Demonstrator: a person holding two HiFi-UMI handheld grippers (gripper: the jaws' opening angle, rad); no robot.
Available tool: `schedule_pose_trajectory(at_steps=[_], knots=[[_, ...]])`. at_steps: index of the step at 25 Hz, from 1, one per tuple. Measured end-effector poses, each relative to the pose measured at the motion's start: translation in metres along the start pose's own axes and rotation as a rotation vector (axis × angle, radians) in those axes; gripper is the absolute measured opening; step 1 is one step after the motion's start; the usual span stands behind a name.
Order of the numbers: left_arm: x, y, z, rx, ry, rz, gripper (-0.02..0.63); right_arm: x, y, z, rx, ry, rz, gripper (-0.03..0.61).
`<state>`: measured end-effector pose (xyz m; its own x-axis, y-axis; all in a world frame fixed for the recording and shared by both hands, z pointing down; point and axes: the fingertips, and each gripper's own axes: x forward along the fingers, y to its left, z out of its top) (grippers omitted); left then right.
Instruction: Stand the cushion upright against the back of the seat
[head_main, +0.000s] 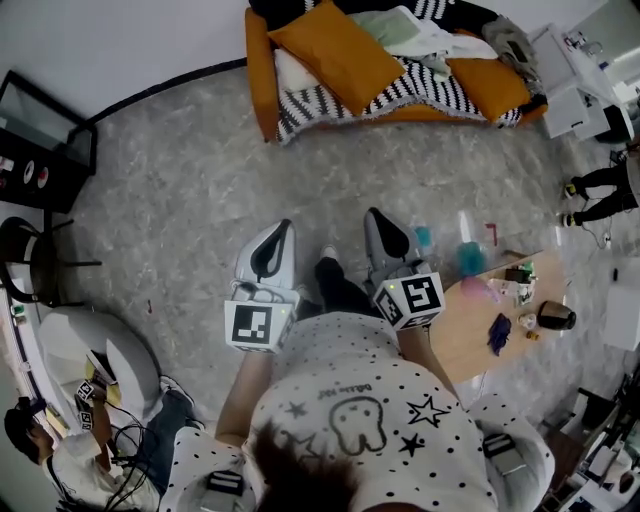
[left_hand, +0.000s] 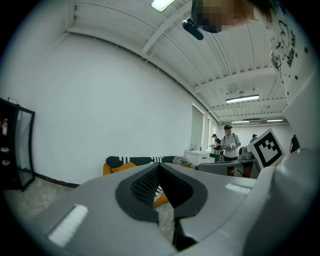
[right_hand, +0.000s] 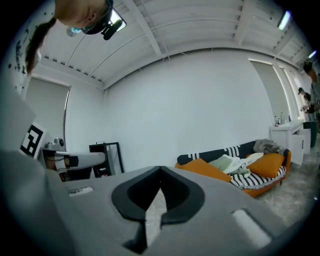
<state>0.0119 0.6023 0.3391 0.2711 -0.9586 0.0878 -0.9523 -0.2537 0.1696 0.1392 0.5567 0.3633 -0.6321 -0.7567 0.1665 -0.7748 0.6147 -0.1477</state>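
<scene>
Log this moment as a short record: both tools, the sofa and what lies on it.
left tool: shut, empty, well short of the sofa
right tool: shut, empty, well short of the sofa
sofa: orange, ahead across the floor
large orange cushion: lying tilted at the sofa's left end in the head view, broad face up, not upright
second orange cushion: at the right end
also on the seat: striped blanket, pale clothes
task state: cushion untouched

Orange sofa (head_main: 258, 62) draped in a striped blanket (head_main: 400, 95); lying on it, a large orange cushion (head_main: 340, 50), a smaller cushion (head_main: 490, 85) and pale clothes (head_main: 410, 30).
</scene>
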Motion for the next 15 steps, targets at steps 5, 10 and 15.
schedule_pose_trajectory(at_steps=[5, 10, 15], knots=[[0.036, -0.002, 0.0, -0.011, -0.014, 0.027, -0.005, 0.021, -0.029, 0.01, -0.016, -0.001, 0.021, -0.006], [0.069, -0.016, 0.009, -0.024, -0.047, 0.025, -0.005, 0.031, -0.056, 0.015, -0.023, -0.006, 0.034, -0.006], [0.089, -0.025, 0.013, 0.004, -0.071, 0.041, -0.005, 0.036, -0.073, 0.022, -0.053, -0.014, 0.064, -0.006]])
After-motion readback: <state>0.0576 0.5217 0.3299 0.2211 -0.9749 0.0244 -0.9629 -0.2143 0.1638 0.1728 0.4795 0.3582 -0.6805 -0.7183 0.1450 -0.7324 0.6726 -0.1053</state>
